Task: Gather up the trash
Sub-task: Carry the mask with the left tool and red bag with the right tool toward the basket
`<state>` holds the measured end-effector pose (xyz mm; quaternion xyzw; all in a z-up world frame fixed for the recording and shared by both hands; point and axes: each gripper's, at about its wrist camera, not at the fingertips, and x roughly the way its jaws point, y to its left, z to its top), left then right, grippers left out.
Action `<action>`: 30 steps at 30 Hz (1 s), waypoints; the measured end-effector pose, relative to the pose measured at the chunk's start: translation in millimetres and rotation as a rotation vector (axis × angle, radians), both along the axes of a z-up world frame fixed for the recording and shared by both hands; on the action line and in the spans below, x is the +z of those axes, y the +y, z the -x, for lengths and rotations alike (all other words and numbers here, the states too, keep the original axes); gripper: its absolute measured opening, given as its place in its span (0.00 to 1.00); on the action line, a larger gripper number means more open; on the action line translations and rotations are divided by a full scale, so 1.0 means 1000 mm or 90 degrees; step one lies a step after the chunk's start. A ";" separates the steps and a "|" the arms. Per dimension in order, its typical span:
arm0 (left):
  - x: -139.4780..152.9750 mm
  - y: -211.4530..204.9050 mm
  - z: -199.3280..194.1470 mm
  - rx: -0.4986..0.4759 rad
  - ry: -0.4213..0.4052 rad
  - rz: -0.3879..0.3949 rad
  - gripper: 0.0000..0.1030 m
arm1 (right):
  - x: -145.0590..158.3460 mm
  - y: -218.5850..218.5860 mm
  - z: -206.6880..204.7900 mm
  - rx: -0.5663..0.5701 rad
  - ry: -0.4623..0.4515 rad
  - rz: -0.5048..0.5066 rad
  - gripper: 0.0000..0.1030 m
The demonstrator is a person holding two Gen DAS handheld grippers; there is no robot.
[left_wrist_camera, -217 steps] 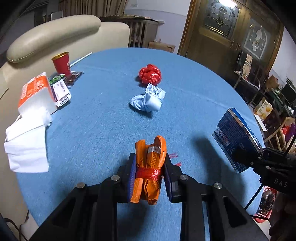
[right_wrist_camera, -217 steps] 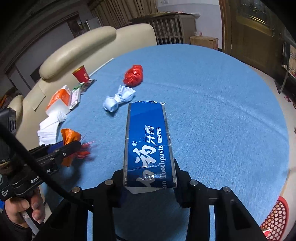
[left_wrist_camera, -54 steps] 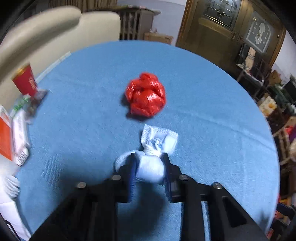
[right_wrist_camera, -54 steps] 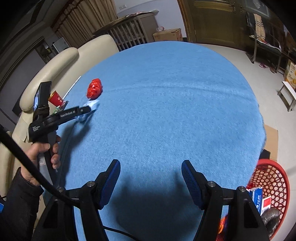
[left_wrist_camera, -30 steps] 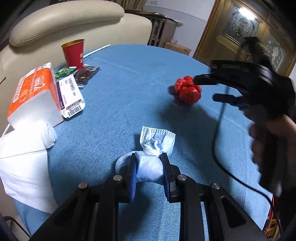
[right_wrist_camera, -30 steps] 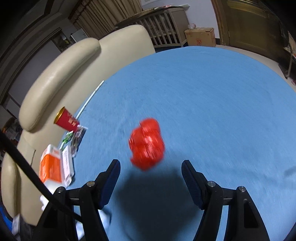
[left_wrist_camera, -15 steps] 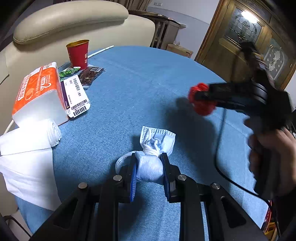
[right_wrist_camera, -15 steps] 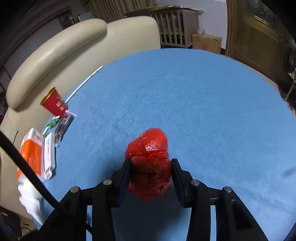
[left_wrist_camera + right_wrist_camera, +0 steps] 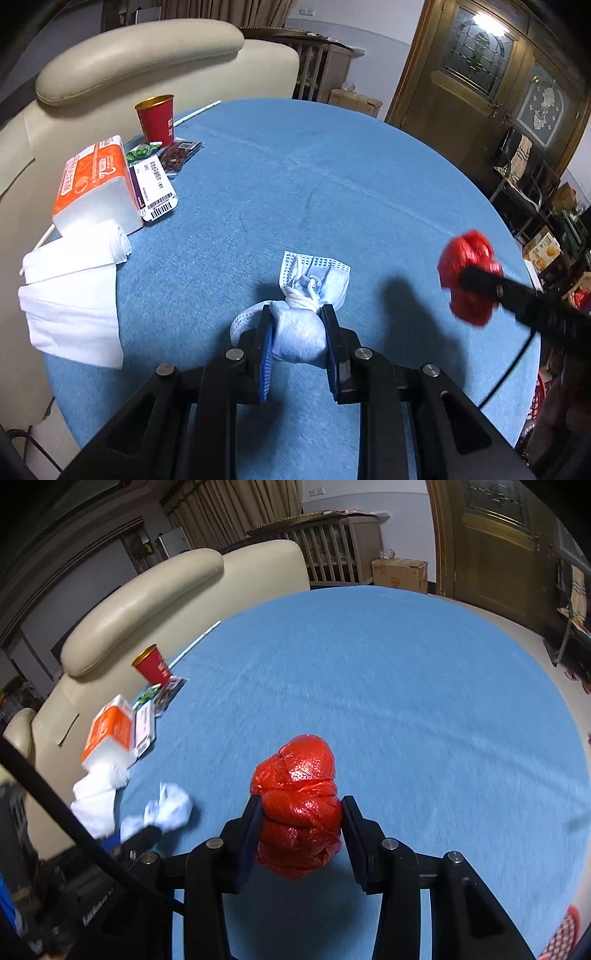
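Note:
My left gripper (image 9: 297, 332) is shut on a knotted light-blue face mask (image 9: 301, 334), held just above the round blue table (image 9: 332, 177); the mask's loose end (image 9: 317, 273) sticks out ahead of the jaws. My right gripper (image 9: 299, 812) is shut on a crumpled red plastic bag (image 9: 297, 801), lifted over the table. In the left wrist view the red plastic bag (image 9: 469, 269) and the right gripper's black body show at the right edge. In the right wrist view the face mask (image 9: 168, 806) appears at the lower left in the left gripper.
At the table's left edge stand a red paper cup (image 9: 155, 120), an orange tissue pack (image 9: 92, 184), wrappers (image 9: 181, 153), a barcode label (image 9: 155, 188) and white tissue paper (image 9: 74, 295). A cream sofa (image 9: 140, 62) lies behind. A red basket (image 9: 565, 934) shows at the lower right.
My right gripper closed on the red bag, lifted it and carried it toward the table's right side. My left gripper kept its grip on the mask and drew back slightly.

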<state>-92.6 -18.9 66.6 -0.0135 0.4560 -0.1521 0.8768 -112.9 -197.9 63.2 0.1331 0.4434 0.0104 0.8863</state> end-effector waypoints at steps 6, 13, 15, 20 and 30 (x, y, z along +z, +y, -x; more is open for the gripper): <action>0.010 -0.019 0.023 -0.026 -0.022 -0.023 0.25 | -0.004 -0.005 0.044 -0.016 -0.010 -0.016 0.44; 0.018 -0.044 0.045 -0.063 -0.045 -0.049 0.25 | -0.002 -0.026 0.088 -0.051 -0.029 -0.039 0.44; 0.019 -0.051 0.051 -0.073 -0.049 -0.054 0.25 | 0.001 -0.030 0.100 -0.059 -0.038 -0.043 0.44; 0.024 -0.066 0.065 -0.098 -0.061 -0.063 0.25 | 0.006 -0.039 0.125 -0.073 -0.053 -0.049 0.44; 0.033 -0.086 0.086 -0.136 -0.081 -0.067 0.25 | 0.011 -0.057 0.159 -0.106 -0.072 -0.052 0.44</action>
